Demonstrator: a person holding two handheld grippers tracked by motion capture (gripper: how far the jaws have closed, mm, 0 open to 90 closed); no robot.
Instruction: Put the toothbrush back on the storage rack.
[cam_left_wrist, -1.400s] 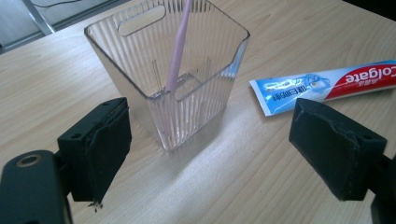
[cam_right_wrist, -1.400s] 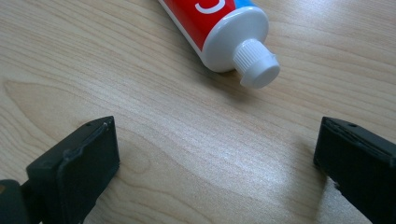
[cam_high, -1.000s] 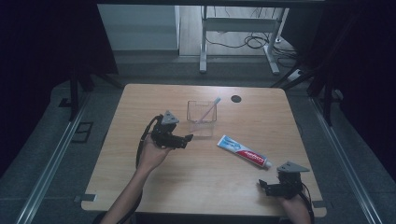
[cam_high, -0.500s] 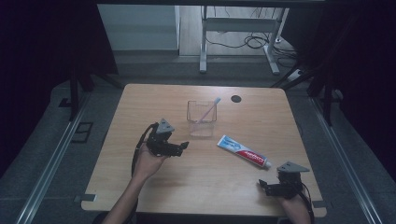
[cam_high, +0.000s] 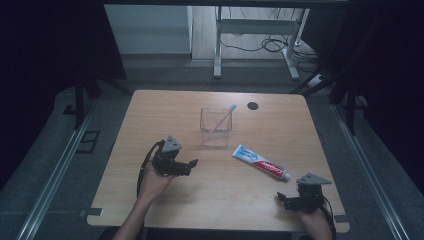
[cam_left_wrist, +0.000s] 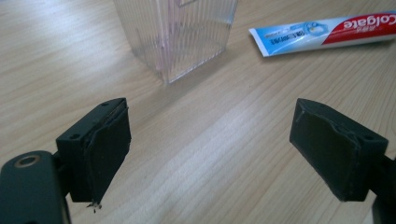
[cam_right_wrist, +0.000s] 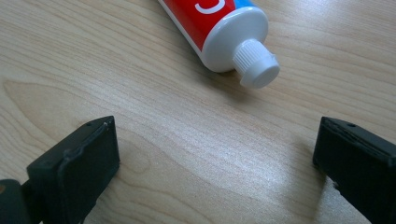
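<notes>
Toothpaste tube (cam_high: 261, 162) flat on the wooden table (cam_high: 165, 112), right of centre, white cap (cam_right_wrist: 256, 69) toward the near right corner. Just beside that cap, apart from it, right gripper (cam_high: 283, 199), jaws spread wide, nothing between. Left gripper (cam_high: 194, 163) near the clear ribbed cup (cam_high: 216, 129), also wide open and empty. In the cup, leaning, a toothbrush (cam_high: 224, 117).

Tabletop (cam_left_wrist: 224, 140): pale wood grain, smooth w/ soft sheen. Cup (cam_left_wrist: 180, 32): clear ribbed plastic. Toothpaste tube (cam_right_wrist: 215, 23): glossy plastic, ridged white cap. Claw pads (cam_left_wrist: 109, 149): matt black.
</notes>
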